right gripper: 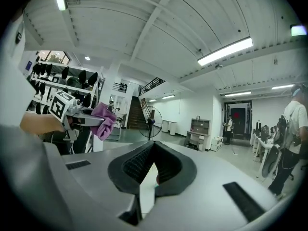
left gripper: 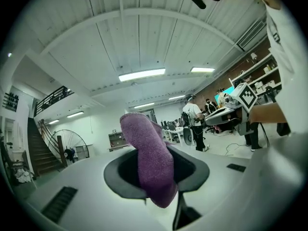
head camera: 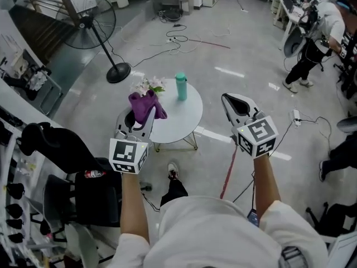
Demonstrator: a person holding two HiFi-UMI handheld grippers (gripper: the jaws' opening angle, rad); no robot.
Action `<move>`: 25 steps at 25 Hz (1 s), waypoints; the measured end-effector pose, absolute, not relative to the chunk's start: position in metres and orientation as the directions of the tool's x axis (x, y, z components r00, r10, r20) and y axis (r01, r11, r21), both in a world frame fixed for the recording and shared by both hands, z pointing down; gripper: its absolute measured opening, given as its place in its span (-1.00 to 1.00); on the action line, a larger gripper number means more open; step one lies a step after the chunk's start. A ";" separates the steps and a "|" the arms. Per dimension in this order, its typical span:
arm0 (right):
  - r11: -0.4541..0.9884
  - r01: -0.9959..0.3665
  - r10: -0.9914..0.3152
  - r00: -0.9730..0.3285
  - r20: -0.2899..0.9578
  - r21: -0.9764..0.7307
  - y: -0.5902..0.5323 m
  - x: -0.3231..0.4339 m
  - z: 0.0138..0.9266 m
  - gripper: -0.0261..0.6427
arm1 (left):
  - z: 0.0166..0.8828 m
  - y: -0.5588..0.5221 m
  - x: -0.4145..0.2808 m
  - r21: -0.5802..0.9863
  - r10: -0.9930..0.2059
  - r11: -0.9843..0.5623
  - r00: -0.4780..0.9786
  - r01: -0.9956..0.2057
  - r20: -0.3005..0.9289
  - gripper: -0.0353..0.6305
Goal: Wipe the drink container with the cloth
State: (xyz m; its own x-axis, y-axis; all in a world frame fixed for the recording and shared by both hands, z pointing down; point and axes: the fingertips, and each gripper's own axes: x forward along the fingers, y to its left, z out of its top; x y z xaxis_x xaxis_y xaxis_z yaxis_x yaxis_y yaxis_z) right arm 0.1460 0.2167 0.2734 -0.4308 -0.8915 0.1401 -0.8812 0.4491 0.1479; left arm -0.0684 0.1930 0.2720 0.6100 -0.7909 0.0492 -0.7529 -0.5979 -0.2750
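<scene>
A teal drink container (head camera: 181,86) stands upright on the round white table (head camera: 181,121) below me. Both grippers are held up above the floor and point level into the room. My left gripper (head camera: 140,115) is shut on a purple cloth (head camera: 146,105), which sticks up out of its jaws and droops over them (left gripper: 151,162). My right gripper (head camera: 230,99) is shut with nothing between its jaws (right gripper: 151,163), to the right of the table. The right gripper view shows the left gripper with the cloth (right gripper: 104,121) at the left.
A small bunch of white flowers (head camera: 148,85) sits on the table next to the cloth. A pedestal fan (head camera: 89,22) stands at the back left, and cables (head camera: 184,39) lie on the floor. A black chair (head camera: 67,149) is at my left. People (head camera: 318,35) work at desks on the right.
</scene>
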 end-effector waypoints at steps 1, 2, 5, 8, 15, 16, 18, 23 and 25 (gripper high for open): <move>0.442 -0.884 -0.895 -0.423 0.141 0.151 0.203 0.144 0.273 -0.88 | 0.272 0.176 -0.070 -0.272 -0.787 -0.603 0.616 -0.750 0.047 -0.49; 0.432 -0.888 -0.900 -0.413 0.142 0.154 0.188 0.142 0.272 -0.88 | 0.271 0.158 -0.072 -0.270 -0.783 -0.608 0.621 -0.747 0.046 -0.49; 0.395 -0.905 -0.917 -0.376 0.134 0.157 0.143 0.136 0.267 -0.88 | 0.269 0.108 -0.079 -0.265 -0.767 -0.628 0.639 -0.732 0.051 -0.49; 0.365 -0.921 -0.928 -0.349 0.128 0.134 0.103 0.128 0.265 -0.88 | 0.269 0.064 -0.091 -0.259 -0.757 -0.641 0.651 -0.723 0.058 -0.49; 0.358 -0.929 -0.924 -0.337 0.181 0.097 0.021 0.102 0.285 -0.88 | 0.280 -0.025 -0.114 -0.240 -0.735 -0.671 0.674 -0.702 0.083 -0.49; 0.360 -0.927 -0.922 -0.335 0.194 0.109 0.012 0.098 0.289 -0.88 | 0.282 -0.036 -0.117 -0.234 -0.732 -0.674 0.676 -0.701 0.084 -0.49; 0.358 -0.924 -0.922 -0.326 0.209 0.137 -0.005 0.091 0.293 -0.88 | 0.285 -0.056 -0.122 -0.223 -0.727 -0.681 0.681 -0.697 0.089 -0.49; 0.350 -0.926 -0.922 -0.315 0.224 0.139 -0.042 0.089 0.307 -0.87 | 0.299 -0.097 -0.117 -0.201 -0.705 -0.706 0.700 -0.679 0.115 -0.49; 0.363 -0.921 -0.915 -0.324 0.242 0.139 -0.053 0.095 0.318 -0.87 | 0.306 -0.107 -0.109 -0.190 -0.701 -0.712 0.702 -0.676 0.128 -0.49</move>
